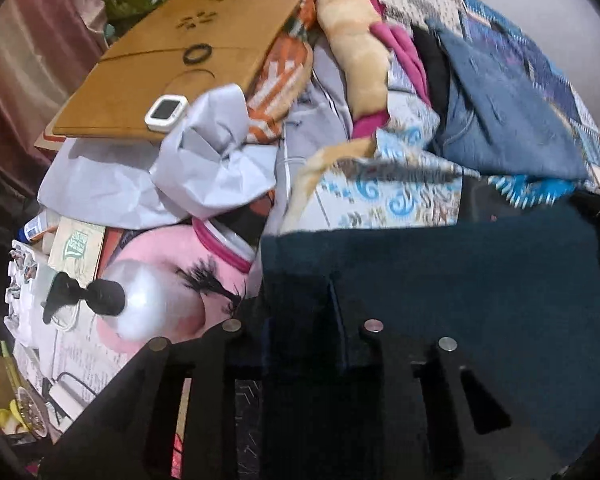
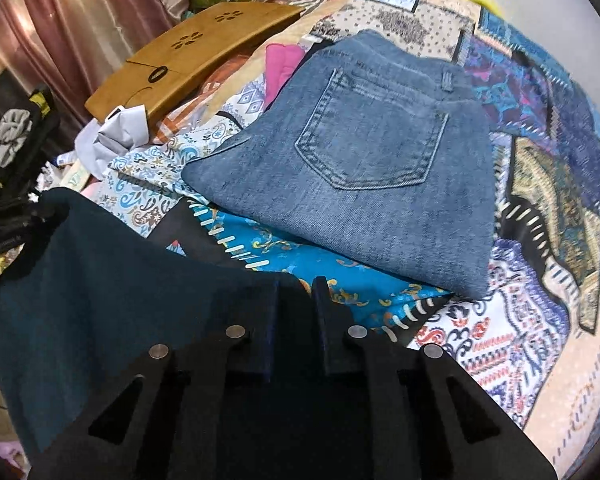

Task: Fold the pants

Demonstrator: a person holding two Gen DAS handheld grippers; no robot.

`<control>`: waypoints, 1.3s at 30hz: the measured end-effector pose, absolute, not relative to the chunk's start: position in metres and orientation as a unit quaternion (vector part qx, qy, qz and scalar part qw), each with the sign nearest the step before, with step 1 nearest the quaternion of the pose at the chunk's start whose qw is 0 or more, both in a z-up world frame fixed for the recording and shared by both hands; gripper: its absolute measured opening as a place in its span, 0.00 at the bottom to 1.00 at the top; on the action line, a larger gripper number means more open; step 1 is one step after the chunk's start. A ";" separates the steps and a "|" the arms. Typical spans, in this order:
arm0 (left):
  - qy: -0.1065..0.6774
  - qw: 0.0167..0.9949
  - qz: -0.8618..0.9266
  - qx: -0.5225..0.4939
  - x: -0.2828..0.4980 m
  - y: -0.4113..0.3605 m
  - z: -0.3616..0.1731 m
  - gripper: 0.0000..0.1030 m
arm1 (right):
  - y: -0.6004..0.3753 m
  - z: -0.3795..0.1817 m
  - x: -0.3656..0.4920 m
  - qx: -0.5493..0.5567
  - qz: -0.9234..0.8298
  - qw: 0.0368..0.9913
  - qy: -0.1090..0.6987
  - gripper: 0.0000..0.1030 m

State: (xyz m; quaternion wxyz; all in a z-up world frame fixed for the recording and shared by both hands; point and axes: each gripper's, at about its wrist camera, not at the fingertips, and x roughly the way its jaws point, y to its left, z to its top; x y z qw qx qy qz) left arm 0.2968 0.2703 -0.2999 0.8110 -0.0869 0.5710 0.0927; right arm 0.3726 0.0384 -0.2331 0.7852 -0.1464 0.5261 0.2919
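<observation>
Across a patchwork-quilted bed (image 2: 540, 184), dark teal pants (image 2: 99, 280) hang stretched between two hand-held tools, their top edge running from about 9 o'clock in the right wrist view toward the centre. The right claw (image 2: 295, 292) appears nearly closed, its narrow gap pinching the cloth's corner. The left claw (image 1: 300, 312) sits buried in the same dark fabric; it seems clamped on the edge, though how far it is closed cannot be told through the blur. Judging by the spread, unfolded panel, this pair is only at the start of its folding, with every fold left to make. At 12 o'clock beyond it, blue jeans (image 2: 364, 152) lie folded flat, back pocket up, apparently finished. Farther out at 10 o'clock, a wooden lap tray (image 2: 187, 60) and crumpled grey paper (image 1: 203, 160) crowd the bedside, with pink curtains (image 2: 79, 12) behind.
</observation>
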 end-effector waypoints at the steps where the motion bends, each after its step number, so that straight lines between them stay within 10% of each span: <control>1: 0.571 0.811 0.096 -0.090 0.295 0.271 -0.296 0.33 | 0.037 -0.226 0.367 -0.150 0.290 0.791 0.517 0.15; 13: 0.491 0.855 0.130 -0.104 0.224 0.263 -0.211 0.89 | -0.018 -0.160 0.290 -0.121 0.311 0.833 0.441 0.44; 30: 0.548 0.790 0.072 -0.266 0.169 0.221 -0.256 0.88 | -0.105 -0.191 0.210 -0.090 0.276 0.846 0.448 0.49; 39: 0.516 0.836 0.086 -0.168 0.184 0.184 -0.231 0.19 | -0.125 -0.193 0.190 -0.046 0.277 0.842 0.460 0.53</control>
